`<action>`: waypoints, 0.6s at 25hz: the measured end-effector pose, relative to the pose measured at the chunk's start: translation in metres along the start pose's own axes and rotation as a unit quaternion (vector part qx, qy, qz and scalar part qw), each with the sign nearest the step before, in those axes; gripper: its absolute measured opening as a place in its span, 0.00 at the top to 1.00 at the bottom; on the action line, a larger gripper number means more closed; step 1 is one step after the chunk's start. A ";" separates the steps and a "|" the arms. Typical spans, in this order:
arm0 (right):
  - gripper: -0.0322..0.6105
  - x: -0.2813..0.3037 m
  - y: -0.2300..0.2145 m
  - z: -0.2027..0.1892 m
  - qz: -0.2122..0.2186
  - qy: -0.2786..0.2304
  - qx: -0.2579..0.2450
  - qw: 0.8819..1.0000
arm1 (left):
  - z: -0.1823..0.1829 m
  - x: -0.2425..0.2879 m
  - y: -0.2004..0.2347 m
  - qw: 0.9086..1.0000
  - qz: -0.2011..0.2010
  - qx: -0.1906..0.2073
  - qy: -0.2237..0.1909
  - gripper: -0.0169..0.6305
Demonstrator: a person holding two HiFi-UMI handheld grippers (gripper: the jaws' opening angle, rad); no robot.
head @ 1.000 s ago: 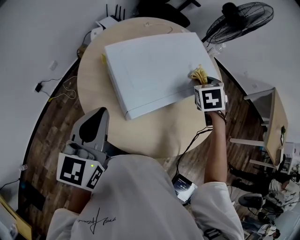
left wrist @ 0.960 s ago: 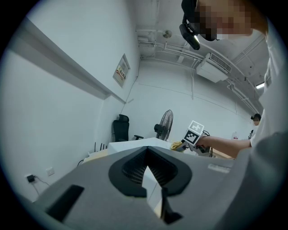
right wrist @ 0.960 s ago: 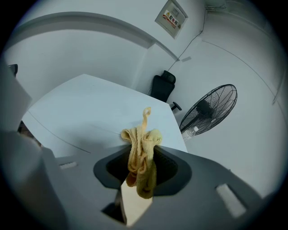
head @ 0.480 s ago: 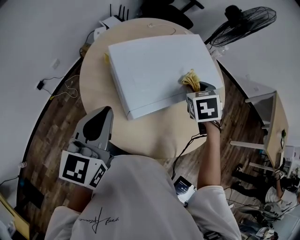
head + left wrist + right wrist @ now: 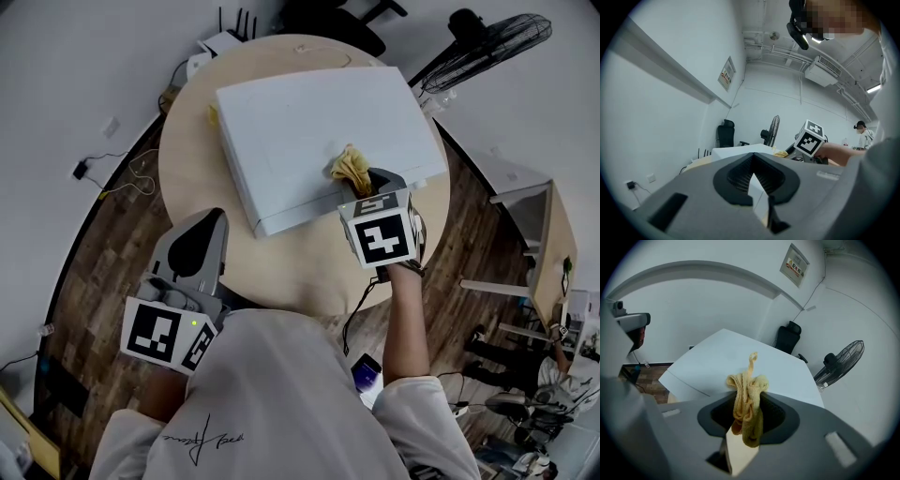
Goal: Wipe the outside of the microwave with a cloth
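Some cloth hidden between right gripper jaws

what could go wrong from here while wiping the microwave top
1. The cloth is a small bunch pinched in the right gripper, so the hard jaws might scrape the microwave instead of the fabric wiping it.
2. The microwave's right-hand corner sits close to the table edge, and the left gripper is held away from it, shut on nothing, so a firm push could slide it.
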State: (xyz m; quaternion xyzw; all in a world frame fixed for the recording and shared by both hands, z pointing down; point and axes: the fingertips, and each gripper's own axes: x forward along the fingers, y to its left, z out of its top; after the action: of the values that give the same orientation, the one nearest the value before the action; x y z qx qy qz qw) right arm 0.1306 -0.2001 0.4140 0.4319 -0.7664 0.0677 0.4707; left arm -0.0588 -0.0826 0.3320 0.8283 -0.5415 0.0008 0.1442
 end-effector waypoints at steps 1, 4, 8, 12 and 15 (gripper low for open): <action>0.74 -0.001 0.004 0.002 0.002 -0.001 -0.005 1.000 | -0.001 0.000 -0.001 1.000 -0.001 0.000 0.000 0.99; 0.74 -0.003 0.020 0.007 0.011 -0.008 -0.014 1.000 | -0.003 -0.001 -0.001 1.000 -0.001 0.000 0.000 0.99; 0.74 -0.008 0.043 0.015 0.026 -0.017 -0.024 0.999 | -0.002 -0.006 0.000 1.000 0.003 0.000 0.000 0.99; 0.74 -0.013 0.066 0.025 0.038 -0.027 -0.049 0.998 | -0.003 -0.011 0.001 1.000 0.007 0.002 -0.001 0.99; 0.74 -0.016 0.085 0.031 0.051 -0.038 -0.059 0.996 | -0.003 -0.016 0.001 1.000 0.010 0.003 -0.001 0.99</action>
State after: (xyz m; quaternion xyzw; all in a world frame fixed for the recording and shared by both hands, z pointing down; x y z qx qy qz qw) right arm 0.0515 -0.1540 0.4104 0.3665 -0.8074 0.0296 0.4614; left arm -0.0656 -0.0679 0.3326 0.8232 -0.5499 0.0031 0.1411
